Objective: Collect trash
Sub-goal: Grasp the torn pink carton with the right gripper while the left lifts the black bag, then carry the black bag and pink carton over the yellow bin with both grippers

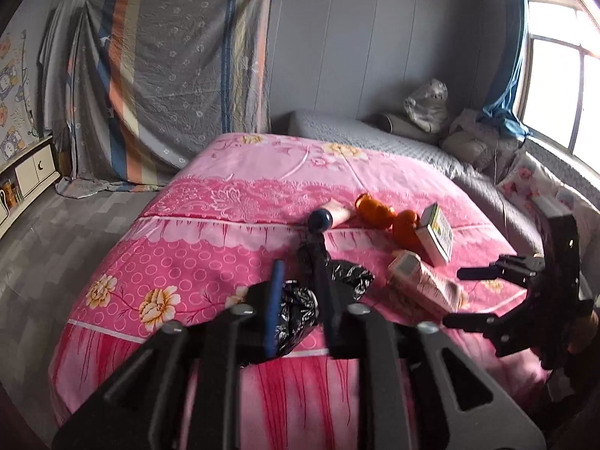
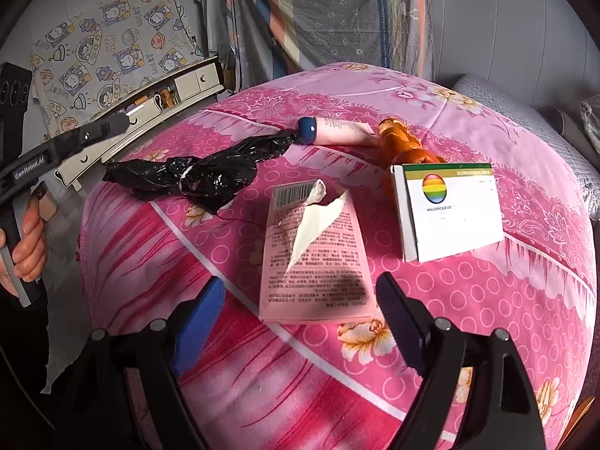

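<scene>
your bed (image 2: 487, 300) wears a pink floral cover. on it lie a crumpled black trash bag (image 2: 210, 176), a torn pink carton (image 2: 318, 262), a white box (image 2: 453, 210) with a rainbow oval, orange peel (image 2: 401, 142), and a pink tube (image 2: 337, 131) with a blue cap.

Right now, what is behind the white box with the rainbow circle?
Orange peel lies right behind the white box, and the pink tube further back. The box covers part of the peel.
</scene>
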Tool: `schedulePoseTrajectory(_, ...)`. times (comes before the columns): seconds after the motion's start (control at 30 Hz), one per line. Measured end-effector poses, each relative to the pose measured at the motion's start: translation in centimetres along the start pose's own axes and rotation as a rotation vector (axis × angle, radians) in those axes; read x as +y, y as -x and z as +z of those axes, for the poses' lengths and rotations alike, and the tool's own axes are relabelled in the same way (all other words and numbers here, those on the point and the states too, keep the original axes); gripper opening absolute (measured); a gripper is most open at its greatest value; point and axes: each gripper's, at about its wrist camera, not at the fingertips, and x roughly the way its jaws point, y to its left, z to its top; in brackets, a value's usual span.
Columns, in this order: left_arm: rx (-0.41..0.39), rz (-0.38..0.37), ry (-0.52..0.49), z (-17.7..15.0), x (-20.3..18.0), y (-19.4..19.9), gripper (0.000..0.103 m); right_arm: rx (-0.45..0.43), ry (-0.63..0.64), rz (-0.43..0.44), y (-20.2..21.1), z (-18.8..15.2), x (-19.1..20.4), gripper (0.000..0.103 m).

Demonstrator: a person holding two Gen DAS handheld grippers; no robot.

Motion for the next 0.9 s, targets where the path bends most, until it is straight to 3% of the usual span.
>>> schedulePoseTrajectory(0.03,0.008,0.007,-0.023,-0.2,-0.2,-0.4,0.081,0.0,0.001,0.0,0.0,0.1,0.0,0.079)
schedulePoseTrajectory(0.13,0.021,0.021,-0.097,-0.7,-1.3,-1.3,0.083,0.002,-0.006,0.001,-0.1,0.1,-0.1,0.079)
schedulePoseTrajectory(0.2,0.055,0.037,-0.124,-0.7,-1.7,-2.7,0.079,0.005,-0.011,0.004,-0.3,0.2,-0.1,0.079)
schedulePoseTrajectory(0.3,0.152,0.064,-0.118,-1.0,-1.2,-5.9,0.049,0.012,-0.014,0.001,-0.6,0.3,-0.2,0.079)
schedulePoseTrajectory(0.33,0.182,0.07,-0.109,-1.2,-1.1,-6.8,0.027,0.013,-0.016,0.002,-0.7,0.4,-0.3,0.08)
schedulePoseTrajectory(0.37,0.197,0.07,-0.094,-1.3,-0.9,-7.3,0.017,0.014,-0.017,0.001,-0.8,0.5,-0.3,0.08)
schedulePoseTrajectory(0.4,0.186,0.066,-0.082,-1.3,-0.7,-7.2,0.015,0.016,-0.015,-0.001,-0.9,0.6,-0.3,0.079)
schedulePoseTrajectory(0.43,0.17,0.063,-0.076,-1.2,-0.7,-6.8,0.004,0.019,-0.011,-0.004,-1.1,0.7,-0.3,0.08)
schedulePoseTrajectory(0.77,0.01,0.073,-0.048,0.0,-1.6,0.2,0.004,0.085,-0.002,-0.047,-3.9,2.0,-0.6,0.078)
schedulePoseTrajectory(0.83,-0.011,0.068,-0.047,0.1,-2.0,1.1,0.004,0.106,-0.014,-0.046,-4.5,1.9,-0.8,0.061)
schedulePoseTrajectory(0.9,-0.028,0.061,-0.049,0.4,-2.5,1.8,0.004,0.098,-0.038,-0.045,-4.3,1.8,-1.0,0.061)
